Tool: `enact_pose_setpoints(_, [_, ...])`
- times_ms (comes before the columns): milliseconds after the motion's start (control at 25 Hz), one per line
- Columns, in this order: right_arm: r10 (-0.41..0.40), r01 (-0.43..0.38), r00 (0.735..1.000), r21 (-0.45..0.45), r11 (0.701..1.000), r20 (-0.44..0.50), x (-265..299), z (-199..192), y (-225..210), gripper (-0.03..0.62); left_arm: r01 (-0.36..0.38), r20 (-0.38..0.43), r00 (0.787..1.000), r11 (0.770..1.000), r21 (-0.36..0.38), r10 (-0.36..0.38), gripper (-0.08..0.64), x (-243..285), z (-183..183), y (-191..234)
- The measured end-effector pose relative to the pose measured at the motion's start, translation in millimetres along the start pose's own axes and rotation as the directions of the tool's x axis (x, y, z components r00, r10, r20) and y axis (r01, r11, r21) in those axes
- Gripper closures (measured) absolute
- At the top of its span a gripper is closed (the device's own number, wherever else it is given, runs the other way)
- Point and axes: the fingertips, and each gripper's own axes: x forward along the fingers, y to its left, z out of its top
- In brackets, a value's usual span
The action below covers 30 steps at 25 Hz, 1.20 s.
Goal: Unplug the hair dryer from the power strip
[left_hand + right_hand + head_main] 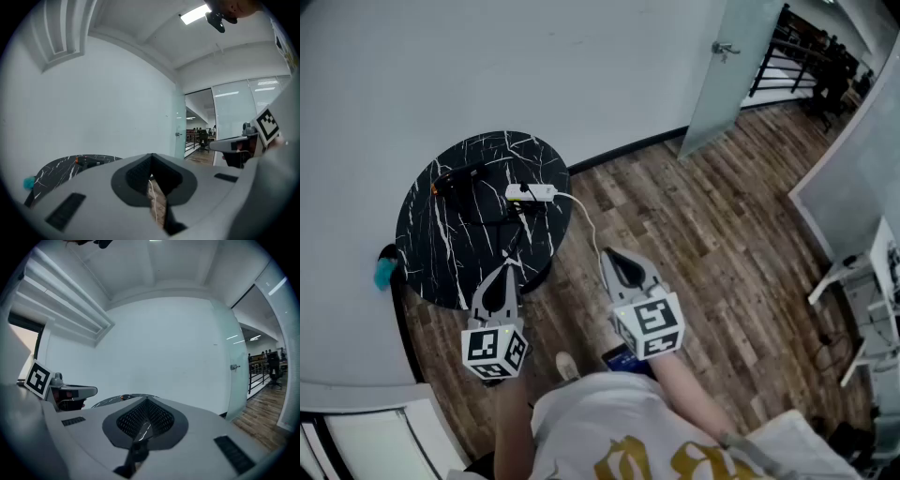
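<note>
Far left on the black tabletop (441, 267), the head view shows the hair dryer (457, 178) just left of the white power strip (531, 192); the left gripper view shows the left claw (151, 161) closed tight and empty, the right gripper view the right claw (146, 403) likewise.

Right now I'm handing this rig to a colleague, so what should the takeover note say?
Left hand-held gripper: shut, empty, by the near edge of the round black table.
Right hand-held gripper: shut, empty, over the floor.
Hair dryer and white power strip lie on that table; the dryer looks still plugged in.
Done: nothing.
Left: reach in, unplug it.
</note>
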Motion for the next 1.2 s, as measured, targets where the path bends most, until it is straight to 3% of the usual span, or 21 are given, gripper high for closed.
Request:
enact_pose_setpoints(400, [-0.005, 0.005, 1.000, 0.001, 1.000, 0.027, -10, -12, -17, 0.598, -0.018, -0.002, 1.000, 1.000, -0.004, 0.018, 0.568, -7, -10, -14])
enact_pose_setpoints(560, [0.093, -0.093, 0.995, 0.006, 0.996, 0.041, 1, -9, -9, 0.591, -0.014, -0.015, 1.000, 1.000, 0.024, 0.015, 0.568, 3, -9, -15])
enact_pose_setpoints(720, [0.116, -0.116, 0.993, 0.010, 0.993, -0.001, 15, -12, -9, 0.581, -0.006, -0.028, 1.000, 0.998, 0.061, 0.008, 0.568, 18, -9, -12])
enact_pose_setpoints(880, [0.143, -0.143, 0.990, 0.030, 0.989, -0.019, 47, -13, -15, 0.583, -0.011, -0.041, 0.999, 0.999, 0.040, 0.013, 0.568, 48, -16, 9])
enact_pose_setpoints(1000, [0.146, -0.146, 0.985, 0.004, 0.989, -0.089, 80, -16, -21, 0.583, -0.013, -0.054, 0.998, 1.000, 0.022, 0.014, 0.568, 79, -21, 29])
enact_pose_setpoints(1200, [0.119, -0.113, 0.983, 0.051, 0.992, -0.143, 151, -32, -40, 0.583, 0.029, -0.087, 0.996, 1.000, -0.001, -0.029, 0.568, 137, -26, 61])
